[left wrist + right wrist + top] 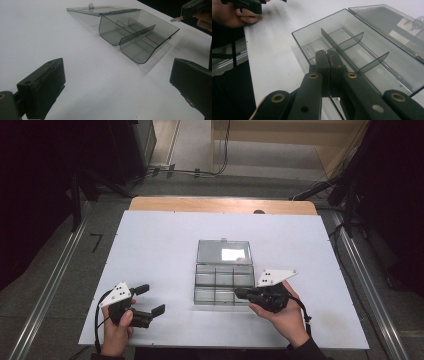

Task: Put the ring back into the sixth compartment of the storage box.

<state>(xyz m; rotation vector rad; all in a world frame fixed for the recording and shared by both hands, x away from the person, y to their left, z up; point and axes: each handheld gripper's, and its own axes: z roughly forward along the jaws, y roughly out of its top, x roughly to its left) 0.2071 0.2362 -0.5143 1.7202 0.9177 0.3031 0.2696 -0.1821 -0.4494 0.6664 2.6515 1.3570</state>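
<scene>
Right gripper (239, 293), held in the person's right hand (282, 312), reaches the near right corner of the clear compartment box (223, 282); its jaws are pressed together at the box's near wall, and whether anything is pinched between them cannot be told. Left gripper (150, 299), held in the left hand (119, 327), rests on the white table (150, 245) well to the left of the box, jaws spread wide and empty. Seen from the left gripper view, the box (135, 35) lies ahead and apart from that gripper. Box detail: smoky transparent plastic, standing near the table's middle, its hinged lid (223, 251) folded back flat on the far side. Thin dividers (352, 41) split the tray into small compartments, all bare.
</scene>
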